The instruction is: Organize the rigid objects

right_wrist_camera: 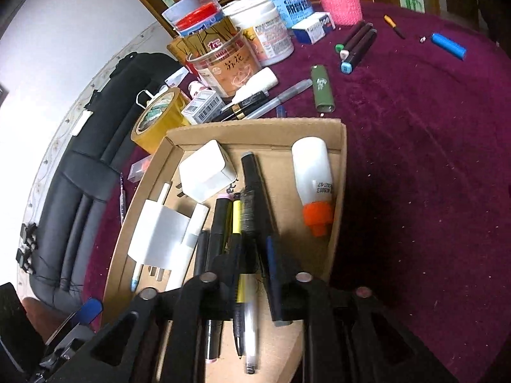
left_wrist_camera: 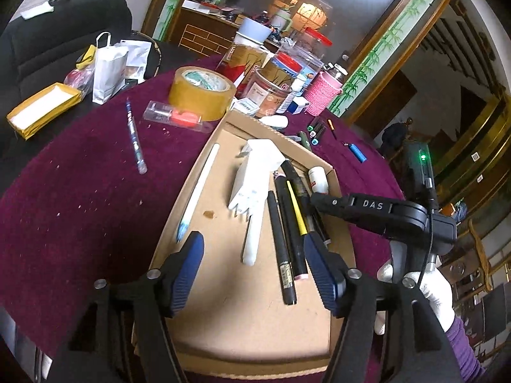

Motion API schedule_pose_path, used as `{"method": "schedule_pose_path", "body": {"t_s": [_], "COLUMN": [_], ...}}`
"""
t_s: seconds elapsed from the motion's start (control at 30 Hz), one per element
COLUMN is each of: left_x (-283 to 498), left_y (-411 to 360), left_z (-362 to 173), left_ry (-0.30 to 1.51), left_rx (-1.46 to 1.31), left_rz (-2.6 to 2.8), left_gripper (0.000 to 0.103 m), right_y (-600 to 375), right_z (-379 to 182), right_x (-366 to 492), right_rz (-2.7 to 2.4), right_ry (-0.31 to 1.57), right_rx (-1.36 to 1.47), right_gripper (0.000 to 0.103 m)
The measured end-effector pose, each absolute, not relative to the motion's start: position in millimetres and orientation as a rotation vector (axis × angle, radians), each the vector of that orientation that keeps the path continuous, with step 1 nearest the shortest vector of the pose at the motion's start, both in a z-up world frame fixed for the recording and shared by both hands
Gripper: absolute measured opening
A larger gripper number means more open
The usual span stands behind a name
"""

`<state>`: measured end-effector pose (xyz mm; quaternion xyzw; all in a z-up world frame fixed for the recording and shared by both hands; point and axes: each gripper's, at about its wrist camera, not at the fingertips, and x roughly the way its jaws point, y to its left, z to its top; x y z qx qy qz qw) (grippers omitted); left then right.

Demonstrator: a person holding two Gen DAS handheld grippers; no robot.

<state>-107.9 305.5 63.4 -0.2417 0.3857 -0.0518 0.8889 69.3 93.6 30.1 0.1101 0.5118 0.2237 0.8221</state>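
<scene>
pens (left_wrist_camera: 289, 236) crowd tray's right, bare cardboard floor (left_wrist_camera: 223, 287) near left

— What sort of place is this?

— A lived-in home, most likely a sitting or dining room. A round table under a maroon cloth (left_wrist_camera: 80, 191) is crowded with household clutter: a roll of packing tape (left_wrist_camera: 201, 92), food jars (right_wrist_camera: 223, 63), a pink knitted bottle cover (left_wrist_camera: 322, 92).

— And around it?

— A black sofa (right_wrist_camera: 80, 175) at the left, and far off a gilt-framed glass partition painted with bamboo (left_wrist_camera: 377, 60); beyond it, blurrily, a shelf of oddments.
</scene>
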Motion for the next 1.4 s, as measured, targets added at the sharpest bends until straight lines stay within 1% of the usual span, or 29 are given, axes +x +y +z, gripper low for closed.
{"method": "schedule_pose_path", "body": {"t_s": [0.03,0.1,0.17,0.23,0.37,0.43,0.53,0.63,0.77,1.03,1.4], "left_x": [-110,-115,-119,-124,-134,-139,-142,-145,-149,-153,-146], "left_y": [306,306,306,305,302,300,297,291,279,244,189], "left_z": [63,62,63,65,71,73,74,74,76,82,73], "left_ry": [0.802,0.801,0.798,0.792,0.773,0.765,0.768,0.780,0.791,0.809,0.875], "left_rx": [-0.506,-0.512,-0.511,-0.506,-0.478,-0.462,-0.454,-0.444,-0.419,-0.338,-0.246], "left_rz": [-0.104,-0.103,-0.098,-0.094,-0.079,-0.065,-0.060,-0.056,-0.060,-0.099,-0.204], "left_gripper": [0.067,0.068,0.068,0.068,0.071,0.074,0.075,0.075,0.079,0.079,0.079], "right_y": [94,93,91,89,81,76,66,56,46,20,-26], "right_z": [32,37,43,49,57,60,64,65,66,65,62], "right_x": [68,63,58,52,36,26,11,-3,-20,-43,-54], "right_rz": [0.482,0.486,0.483,0.477,0.462,0.449,0.432,0.415,0.387,0.335,0.167], "right_ry": [1.080,1.068,1.049,1.029,0.981,0.957,0.923,0.896,0.862,0.806,0.747], "right_rx": [0.233,0.235,0.227,0.217,0.189,0.179,0.171,0.157,0.112,0.011,-0.082], "right_gripper": [0.034,0.035,0.039,0.047,0.054,0.061,0.069,0.073,0.077,0.081,0.083]}}
